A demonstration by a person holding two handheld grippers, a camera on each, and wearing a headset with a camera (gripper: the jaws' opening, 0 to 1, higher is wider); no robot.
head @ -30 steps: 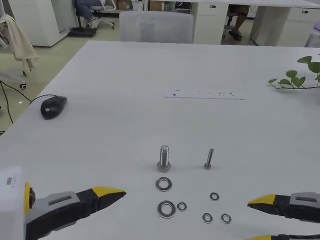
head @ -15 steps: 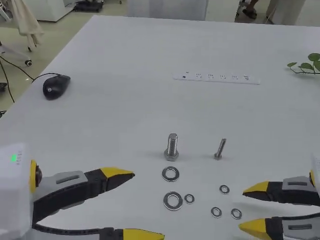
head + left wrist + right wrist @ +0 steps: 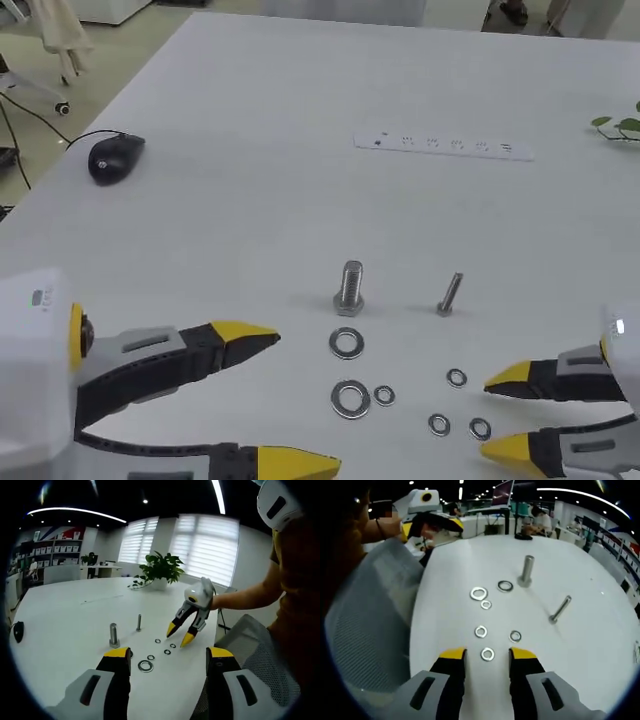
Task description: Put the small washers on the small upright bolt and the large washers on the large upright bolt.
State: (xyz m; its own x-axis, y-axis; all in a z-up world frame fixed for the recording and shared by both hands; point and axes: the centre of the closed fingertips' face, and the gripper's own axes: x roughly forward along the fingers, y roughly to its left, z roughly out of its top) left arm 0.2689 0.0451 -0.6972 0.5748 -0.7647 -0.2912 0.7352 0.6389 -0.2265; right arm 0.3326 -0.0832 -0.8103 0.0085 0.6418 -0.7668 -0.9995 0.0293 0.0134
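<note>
Tongs first: right tongs (image 3: pixel 485 416) spread, empty, one small washer (image 3: pixel 487 654) lying between tips in right gripper view. Left tongs (image 3: pixel 308 400) spread wide, empty, front-left of large bolt (image 3: pixel 350 289).

Large washers (image 3: pixel 346 343): two, flat on bench (image 3: pixel 250 200), just in front of large bolt.

Small washers (image 3: pixel 438 424): four, front-right of large bolt.

Small bolt (image 3: pixel 449 295): right of large bolt.

Both bolts bare, nothing threaded on.

Judgement: washers light, stiff, thin, slick steel; likely to skate when lying flat; pinch across outer rim.
</note>
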